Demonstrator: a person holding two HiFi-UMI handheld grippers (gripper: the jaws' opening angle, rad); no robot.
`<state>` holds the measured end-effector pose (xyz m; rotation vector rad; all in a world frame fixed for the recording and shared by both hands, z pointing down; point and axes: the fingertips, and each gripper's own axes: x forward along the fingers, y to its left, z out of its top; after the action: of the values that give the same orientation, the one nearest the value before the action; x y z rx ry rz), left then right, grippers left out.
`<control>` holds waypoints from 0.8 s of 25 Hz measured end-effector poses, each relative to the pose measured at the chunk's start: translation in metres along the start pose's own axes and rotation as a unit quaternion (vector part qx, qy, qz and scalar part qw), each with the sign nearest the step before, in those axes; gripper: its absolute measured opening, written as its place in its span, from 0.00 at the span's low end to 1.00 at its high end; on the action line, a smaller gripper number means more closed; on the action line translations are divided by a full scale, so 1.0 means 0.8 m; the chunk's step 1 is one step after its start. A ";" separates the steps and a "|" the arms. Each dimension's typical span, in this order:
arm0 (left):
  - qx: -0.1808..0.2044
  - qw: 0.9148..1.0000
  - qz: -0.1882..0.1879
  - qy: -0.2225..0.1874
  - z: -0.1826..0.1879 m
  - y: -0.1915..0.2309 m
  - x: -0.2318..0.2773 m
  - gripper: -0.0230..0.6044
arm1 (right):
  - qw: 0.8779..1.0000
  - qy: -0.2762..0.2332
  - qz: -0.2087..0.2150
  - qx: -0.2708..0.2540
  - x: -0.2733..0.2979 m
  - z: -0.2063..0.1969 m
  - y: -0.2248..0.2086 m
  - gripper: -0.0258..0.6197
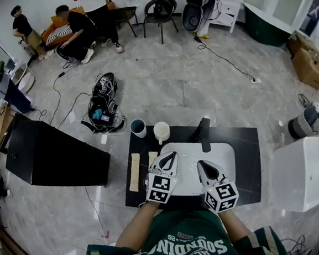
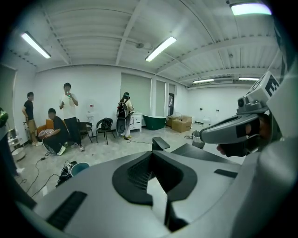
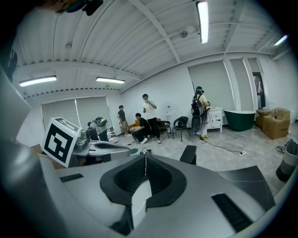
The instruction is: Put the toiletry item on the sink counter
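Note:
A black sink counter (image 1: 244,144) holds a white basin (image 1: 186,149) with a black faucet (image 1: 205,134) at its back. A teal cup (image 1: 138,127) and a white cup (image 1: 161,132) stand at the counter's back left. Two pale flat strips (image 1: 134,172) lie along its left side. My left gripper (image 1: 170,155) hovers over the basin's left part, shut with nothing between its fingers. My right gripper (image 1: 202,163) hovers beside it over the basin's middle, also shut and holding nothing. The left gripper view looks past its closed tips (image 2: 151,153) to the faucet (image 2: 160,142) and the teal cup (image 2: 80,168).
A black cabinet (image 1: 51,156) stands left of the counter and a white tub (image 1: 310,172) to its right. A backpack (image 1: 103,107) and cables lie on the floor behind. Several people (image 1: 79,34), chairs (image 1: 159,10) and a cardboard box (image 1: 311,61) are at the far side.

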<state>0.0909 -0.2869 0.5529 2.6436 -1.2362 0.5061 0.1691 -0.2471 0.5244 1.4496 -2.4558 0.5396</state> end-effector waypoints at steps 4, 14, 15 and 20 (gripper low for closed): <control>-0.003 1.000 -0.009 0.006 -0.005 -0.004 0.003 0.05 | 1.000 0.001 0.000 -0.004 0.000 0.003 0.001 0.10; -0.009 1.000 -0.023 0.012 -0.010 -0.006 0.008 0.05 | 1.000 0.012 0.006 -0.014 0.008 0.000 0.006 0.10; -0.010 1.000 -0.025 0.013 -0.011 -0.007 0.009 0.05 | 1.000 0.012 0.006 -0.014 0.008 -0.001 0.007 0.10; -0.012 0.999 -0.030 0.019 -0.019 -0.005 0.012 0.05 | 1.000 0.015 0.003 -0.012 0.015 -0.005 0.004 0.10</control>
<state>0.0961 -0.2867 0.5709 2.6305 -1.1405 0.5249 0.1611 -0.2535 0.5317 1.4151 -2.4367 0.5257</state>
